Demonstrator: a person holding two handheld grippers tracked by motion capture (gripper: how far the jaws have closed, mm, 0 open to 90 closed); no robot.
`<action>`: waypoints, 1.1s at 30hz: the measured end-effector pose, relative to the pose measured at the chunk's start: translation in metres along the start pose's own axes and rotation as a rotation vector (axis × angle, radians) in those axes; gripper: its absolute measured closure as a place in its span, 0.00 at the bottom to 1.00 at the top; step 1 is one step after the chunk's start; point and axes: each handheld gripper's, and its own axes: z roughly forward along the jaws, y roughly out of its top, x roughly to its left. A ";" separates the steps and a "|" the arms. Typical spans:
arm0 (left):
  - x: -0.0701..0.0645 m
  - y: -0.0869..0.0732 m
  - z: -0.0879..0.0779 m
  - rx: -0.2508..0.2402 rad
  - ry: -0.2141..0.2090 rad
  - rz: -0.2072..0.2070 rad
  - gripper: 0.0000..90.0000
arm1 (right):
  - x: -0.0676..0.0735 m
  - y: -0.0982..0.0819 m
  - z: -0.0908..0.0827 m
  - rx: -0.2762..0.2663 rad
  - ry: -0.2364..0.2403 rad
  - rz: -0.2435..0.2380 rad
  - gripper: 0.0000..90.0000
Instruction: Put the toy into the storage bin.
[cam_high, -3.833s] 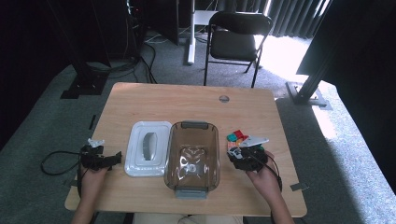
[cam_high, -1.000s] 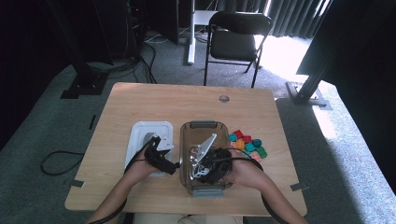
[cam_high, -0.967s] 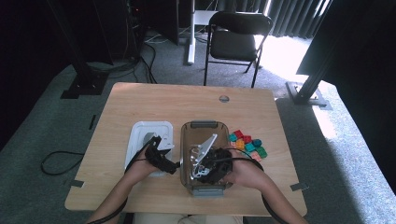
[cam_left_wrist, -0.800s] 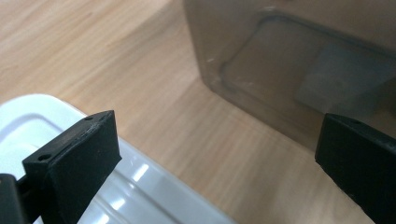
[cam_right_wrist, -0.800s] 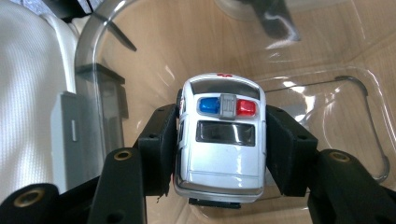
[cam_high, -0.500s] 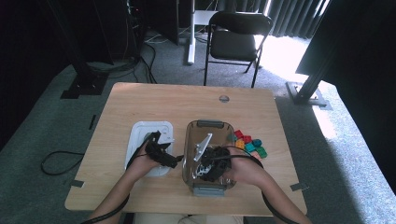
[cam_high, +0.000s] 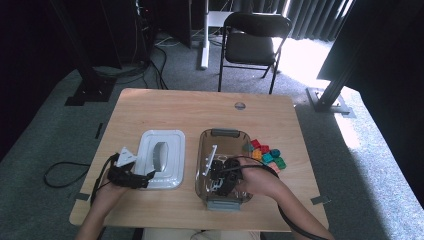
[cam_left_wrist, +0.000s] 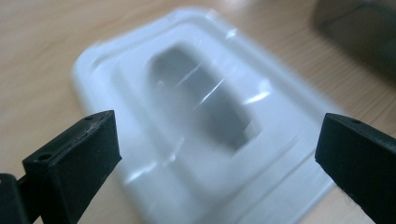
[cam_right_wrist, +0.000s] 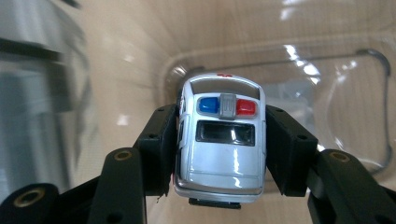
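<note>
A: Start with what cannot be read clearly.

B: In the high view the right gripper (cam_high: 220, 172) sits inside the clear container (cam_high: 223, 137), and glare on the walls obscures what it carries. The right gripper view settles that: a toy police car (cam_right_wrist: 222, 140), white with a blue and red light bar, is pinched between the two jaws, pads pressed on its sides. Its front end is hidden behind the roof. The lid (cam_left_wrist: 196, 116) is motion-blurred in the left gripper view and cut off at the lower edge.

A: And the left gripper?

B: The left gripper (cam_high: 131, 174) has jaws spread wide, nothing between them, over the near left corner of the white lid (cam_high: 159, 160) on the table (cam_high: 175, 107).

A: Differences from a second ago?

B: The left gripper was beside the container then; it has drawn back leftward across the lid. The right gripper has stayed in the container, grip unchanged. The coloured blocks (cam_high: 265, 152) lie as before, right of the container.
</note>
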 end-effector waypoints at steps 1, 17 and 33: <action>0.004 -0.007 -0.004 0.002 0.007 -0.023 0.01 | -0.001 0.000 0.001 0.013 -0.009 0.002 0.53; 0.033 -0.059 0.000 0.097 0.017 -0.191 0.01 | 0.000 0.014 0.021 0.185 -0.033 -0.035 0.53; 0.033 -0.061 0.002 0.074 0.032 -0.173 0.01 | 0.002 0.018 0.029 0.290 -0.028 -0.065 0.52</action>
